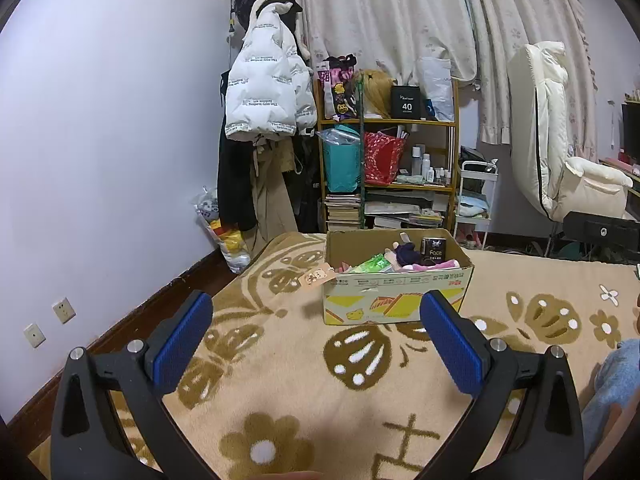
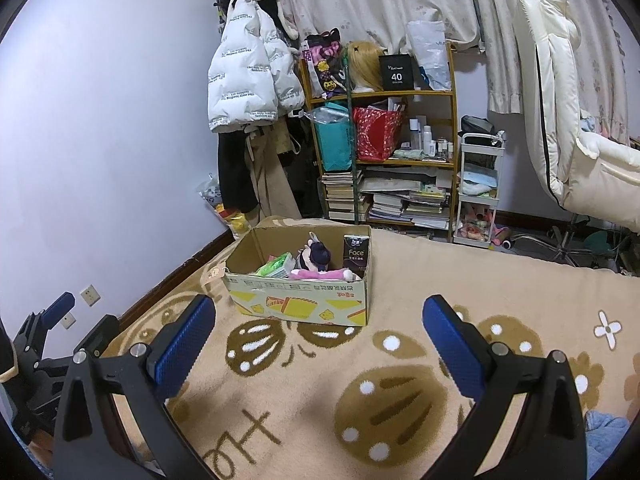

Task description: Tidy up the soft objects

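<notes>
A cardboard box (image 1: 394,294) sits on the beige patterned blanket (image 1: 296,380). Inside it lie a plush doll with dark hair (image 1: 406,254), a green tissue pack (image 1: 370,265), a black "Face" tissue pack (image 1: 434,249) and a pink soft item (image 1: 434,266). The box also shows in the right wrist view (image 2: 304,302) with the doll (image 2: 316,258). My left gripper (image 1: 316,308) is open and empty, short of the box. My right gripper (image 2: 320,312) is open and empty, also short of the box. A blue soft object (image 1: 614,380) lies at the right edge, also low right in the right wrist view (image 2: 606,426).
A small card (image 1: 317,277) lies left of the box. Behind the bed stand a cluttered shelf (image 1: 388,160), a coat rack with a white jacket (image 1: 264,92), a white cart (image 2: 480,188) and a cream chair (image 2: 568,120). The wall (image 1: 100,140) runs on the left.
</notes>
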